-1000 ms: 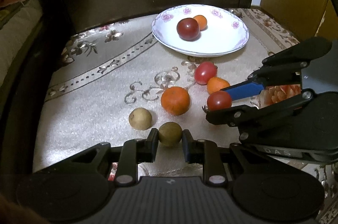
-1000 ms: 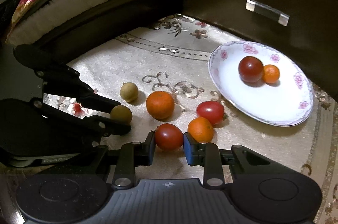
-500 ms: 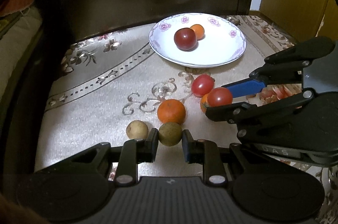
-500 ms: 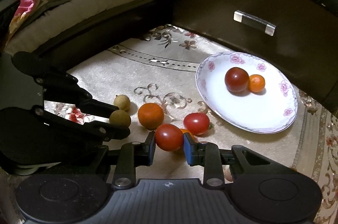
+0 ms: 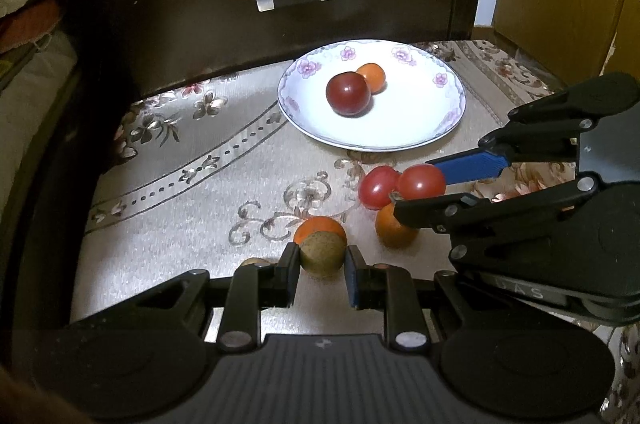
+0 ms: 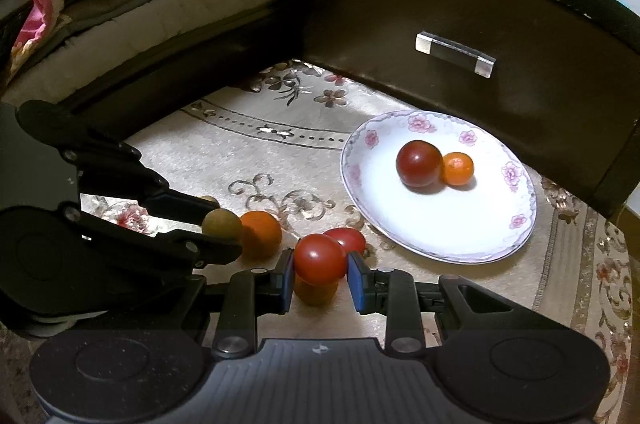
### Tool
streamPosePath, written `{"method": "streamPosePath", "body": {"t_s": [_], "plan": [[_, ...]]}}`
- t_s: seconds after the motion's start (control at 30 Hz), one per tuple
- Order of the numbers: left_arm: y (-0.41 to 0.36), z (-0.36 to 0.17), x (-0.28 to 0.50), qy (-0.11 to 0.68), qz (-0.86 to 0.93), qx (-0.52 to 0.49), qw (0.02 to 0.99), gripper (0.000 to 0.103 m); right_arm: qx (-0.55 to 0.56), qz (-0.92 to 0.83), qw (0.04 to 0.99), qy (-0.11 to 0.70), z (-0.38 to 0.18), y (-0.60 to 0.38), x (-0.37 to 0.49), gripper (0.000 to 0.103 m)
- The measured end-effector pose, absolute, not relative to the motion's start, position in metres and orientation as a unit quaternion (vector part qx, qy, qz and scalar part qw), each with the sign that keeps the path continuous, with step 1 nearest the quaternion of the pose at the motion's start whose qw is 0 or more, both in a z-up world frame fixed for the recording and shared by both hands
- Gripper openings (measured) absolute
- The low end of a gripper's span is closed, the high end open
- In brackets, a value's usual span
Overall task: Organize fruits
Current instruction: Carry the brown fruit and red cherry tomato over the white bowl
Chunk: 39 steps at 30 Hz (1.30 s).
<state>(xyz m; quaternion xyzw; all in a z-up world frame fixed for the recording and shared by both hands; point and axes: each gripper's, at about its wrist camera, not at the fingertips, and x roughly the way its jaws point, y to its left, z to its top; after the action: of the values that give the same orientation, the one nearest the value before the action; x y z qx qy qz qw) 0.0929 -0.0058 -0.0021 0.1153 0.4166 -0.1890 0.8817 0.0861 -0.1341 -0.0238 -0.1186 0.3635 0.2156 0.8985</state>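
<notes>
Left gripper (image 5: 322,260) clenched on brown-green round fruit (image 5: 322,253), lifted clear of embroidered cloth (image 5: 192,224). Right gripper (image 6: 320,274) clenched on red tomato (image 6: 320,258), above cloth too. Loose on cloth: second tomato (image 5: 374,187), two oranges (image 5: 394,232). On flowered plate (image 6: 480,240) by drawer front: dark tomato (image 6: 418,163) touching small orange (image 6: 458,168).

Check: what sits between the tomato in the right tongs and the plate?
One more red tomato on the cloth, just beyond the held tomato; past it only bare cloth up to the plate. The right wrist view shows it best.
</notes>
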Motion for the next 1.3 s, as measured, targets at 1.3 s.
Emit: {"method": "streamPosePath", "body": {"t_s": [1.3], "plan": [[-0.044,0.01,0.147,0.374,-0.201,0.106,0.899,0.028,-0.085,0.145,0.926,0.337,-0.013,-0.171,0.12,0.026]]}}
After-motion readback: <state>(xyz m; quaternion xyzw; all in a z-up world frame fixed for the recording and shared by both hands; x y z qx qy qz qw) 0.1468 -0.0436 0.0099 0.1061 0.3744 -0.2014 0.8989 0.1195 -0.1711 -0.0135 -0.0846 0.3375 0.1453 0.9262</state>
